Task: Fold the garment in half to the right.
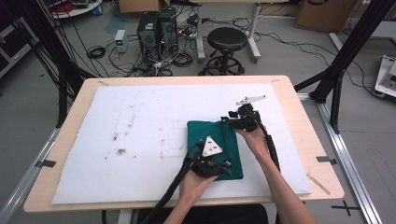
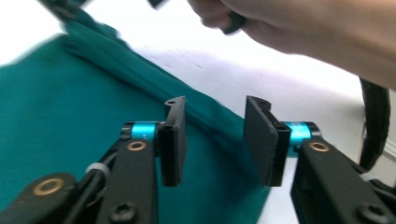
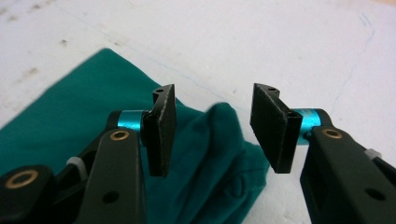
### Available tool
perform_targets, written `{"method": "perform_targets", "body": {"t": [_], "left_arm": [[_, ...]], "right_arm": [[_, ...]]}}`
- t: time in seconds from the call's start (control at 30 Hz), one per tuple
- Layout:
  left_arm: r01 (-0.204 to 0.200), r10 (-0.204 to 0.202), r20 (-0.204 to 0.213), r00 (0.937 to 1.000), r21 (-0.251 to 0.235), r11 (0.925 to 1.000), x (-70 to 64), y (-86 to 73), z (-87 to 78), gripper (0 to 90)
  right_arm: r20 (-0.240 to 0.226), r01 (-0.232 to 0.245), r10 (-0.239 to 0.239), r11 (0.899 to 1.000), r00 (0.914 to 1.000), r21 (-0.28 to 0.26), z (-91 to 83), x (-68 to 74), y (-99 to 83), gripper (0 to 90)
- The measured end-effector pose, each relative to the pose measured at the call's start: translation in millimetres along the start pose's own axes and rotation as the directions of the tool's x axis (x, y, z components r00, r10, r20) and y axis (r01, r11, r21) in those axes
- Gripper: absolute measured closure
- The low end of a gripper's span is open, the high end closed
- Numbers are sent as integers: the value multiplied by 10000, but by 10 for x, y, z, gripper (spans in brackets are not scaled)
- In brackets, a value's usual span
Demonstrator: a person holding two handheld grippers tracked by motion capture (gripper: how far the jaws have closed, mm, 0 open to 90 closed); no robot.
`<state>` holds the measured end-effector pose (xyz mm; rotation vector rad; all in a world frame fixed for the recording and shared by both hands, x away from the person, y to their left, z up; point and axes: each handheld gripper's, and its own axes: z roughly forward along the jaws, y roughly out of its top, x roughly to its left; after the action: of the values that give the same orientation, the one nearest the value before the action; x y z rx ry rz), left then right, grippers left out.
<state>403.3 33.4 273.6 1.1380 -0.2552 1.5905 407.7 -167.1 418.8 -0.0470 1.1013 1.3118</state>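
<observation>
Item: folded green cloth [image 1: 215, 147], lying flat on the right half of the white foam sheet [image 1: 140, 140] that covered the wooden counter [image 1: 299, 112]. I read no brand, label or writing on the cloth, the sheet or either tool.

Left gripper [image 1: 214, 164]: held over the cloth's near edge; in the left gripper view [image 2: 215, 142] its fingers [image 2: 173, 140] stood well apart with nothing between them, green fabric beneath.

Right gripper [image 1: 242, 120]: at the cloth's far right corner; in the right gripper view [image 3: 215, 128] its fingers [image 3: 271, 133] were likewise spread wide and empty, a bunched fold of the cloth [image 3: 210, 154] under the gap.

Surface: foam sheet scuffed with brown marks [image 1: 120, 150] left of the cloth; a faint blue line ran across it in the right gripper view.

Room: grey floor, black stool [image 1: 227, 46], two computer towers [image 1: 156, 28], tangled cables [image 1: 140, 60], cardboard boxes [image 1: 322, 14], black frame posts [image 1: 348, 51].

Clearance: the cloth sat well inside the sheet's edges; I noted wide bare foam to the left and beyond.
</observation>
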Motion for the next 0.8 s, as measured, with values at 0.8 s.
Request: {"method": "perform_targets", "body": {"t": [0.8], "left_arm": [[1092, -1183, -1937, 9739, -571, 9924, 1016, -1, -198, 679]], "right_arm": [[1412, -747, 672, 9960, 9877, 486, -24, -102, -119, 554]]}}
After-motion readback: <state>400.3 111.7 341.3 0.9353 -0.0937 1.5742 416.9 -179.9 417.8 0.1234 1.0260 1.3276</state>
